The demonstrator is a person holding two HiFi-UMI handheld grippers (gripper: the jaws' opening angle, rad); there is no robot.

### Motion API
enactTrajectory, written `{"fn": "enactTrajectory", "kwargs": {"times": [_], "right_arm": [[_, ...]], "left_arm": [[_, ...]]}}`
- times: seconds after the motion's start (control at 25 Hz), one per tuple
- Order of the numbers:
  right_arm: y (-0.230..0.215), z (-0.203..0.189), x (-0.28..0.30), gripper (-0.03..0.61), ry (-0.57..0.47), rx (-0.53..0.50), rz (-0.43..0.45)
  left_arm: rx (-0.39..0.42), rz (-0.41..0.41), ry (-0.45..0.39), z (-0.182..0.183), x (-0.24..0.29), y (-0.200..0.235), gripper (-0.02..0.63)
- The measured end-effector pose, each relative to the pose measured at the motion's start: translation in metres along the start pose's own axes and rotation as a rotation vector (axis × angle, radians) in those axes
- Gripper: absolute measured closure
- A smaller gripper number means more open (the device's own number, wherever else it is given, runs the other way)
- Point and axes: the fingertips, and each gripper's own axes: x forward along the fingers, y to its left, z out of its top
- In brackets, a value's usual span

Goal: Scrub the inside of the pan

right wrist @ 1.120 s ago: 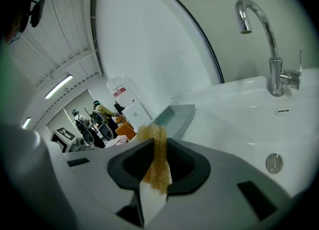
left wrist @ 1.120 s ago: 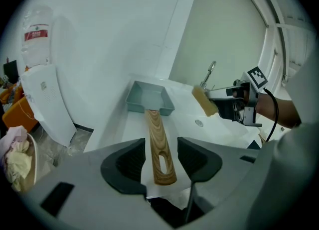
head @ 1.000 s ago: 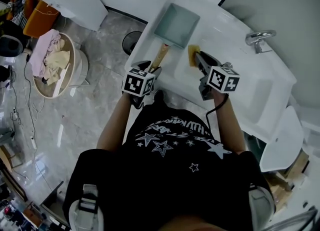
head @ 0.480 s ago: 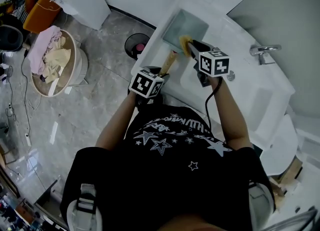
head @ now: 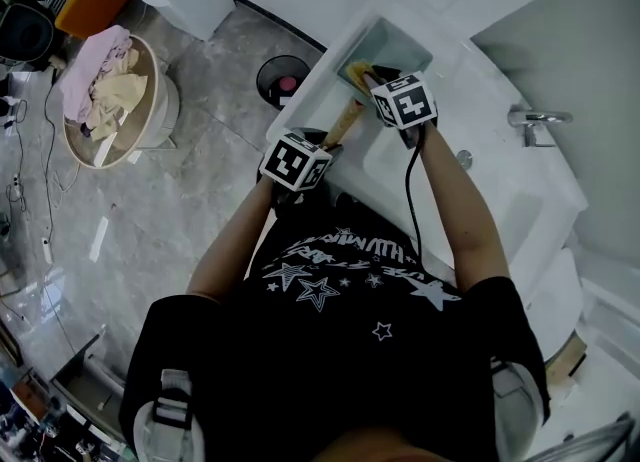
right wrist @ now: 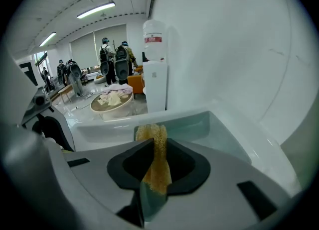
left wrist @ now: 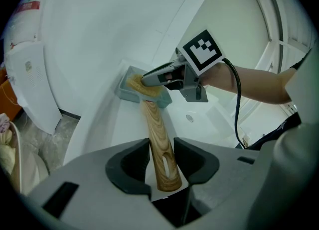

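My left tongs (left wrist: 162, 159) are clenched on the wooden handle (left wrist: 158, 139) of the pan (head: 402, 42). Their jaws have just been closing, and the handle's rounded end with its hanging slot sits between the two dark pads. From those tongs the handle runs straight ahead and slightly up to the pan, a square, grey-green one at the far end of the white sink (head: 480, 165).

My right tongs (right wrist: 158, 167) are ahead of the left pair and a little to their right, angled down over the pan. They are grasping a yellow sponge (right wrist: 155, 142) with a green backing. It stands on edge between the jaws, and its free end pokes out past the tips into the pan's inside. From the left gripper view the sponge looks to lie against the pan's inner surface just beyond the handle joint, though I cannot confirm how firmly it presses.

To the right of both tongs the sink widens, with a drain (head: 463, 158) and a chrome faucet (head: 540, 120). To the left of the left tongs, down on the floor, stand a small black bin (head: 283, 80) and a round basket (head: 110, 100) of clothes.
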Motion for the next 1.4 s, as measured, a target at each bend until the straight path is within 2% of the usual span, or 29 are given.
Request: {"fn": "enactTrajectory", "kwargs": {"times": [0.16, 0.4, 0.72, 0.92, 1.4], "right_arm": [[0.007, -0.007, 0.013, 0.499, 0.059, -0.059, 0.053], [0.012, -0.01, 0.025, 0.5, 0.083, -0.143, 0.092], [0.004, -0.009, 0.037, 0.502, 0.122, -0.151, 0.112], [-0.021, -0.004, 0.041, 0.503, 0.128, -0.193, 0.067], [-0.076, 0.004, 0.05, 0.502, 0.112, -0.135, -0.025]], "left_arm": [[-0.016, 0.02, 0.003, -0.002, 0.0, -0.001, 0.459], [-0.014, 0.041, 0.011, -0.003, 0.001, -0.001, 0.462], [-0.061, 0.07, -0.006, -0.003, 0.0, 0.001, 0.472], [-0.069, 0.094, -0.011, -0.003, -0.001, 0.002, 0.474], [-0.091, 0.126, -0.003, -0.004, -0.001, 0.002, 0.477]]}}
